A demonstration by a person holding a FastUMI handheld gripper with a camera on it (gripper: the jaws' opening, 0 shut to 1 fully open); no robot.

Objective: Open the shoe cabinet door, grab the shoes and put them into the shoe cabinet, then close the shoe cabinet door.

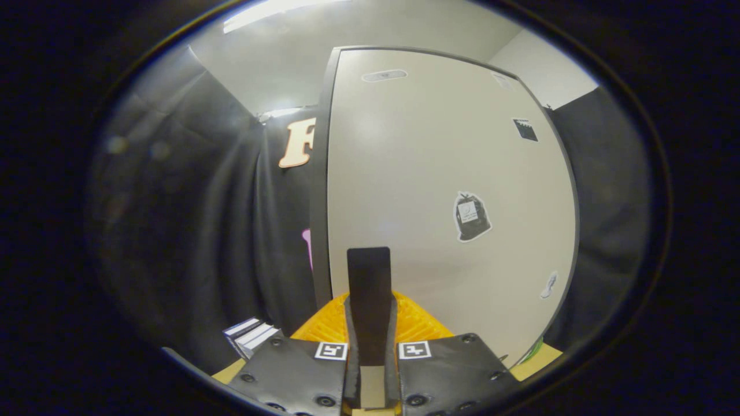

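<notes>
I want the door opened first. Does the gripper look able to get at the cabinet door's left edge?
Probably yes: the gripper, fingers shut on nothing, faces the closed cabinet door with nothing between them.

1 cabinet door (416,173), 4 stickers on it, 1 gripper (369,323), fingers closed together.

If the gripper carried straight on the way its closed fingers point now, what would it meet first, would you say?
Most likely the flat off-white cabinet door with the dark edge, which stands right ahead of the gripper. Its fingers are pressed together with nothing between them. How near the door is cannot be judged.
</notes>
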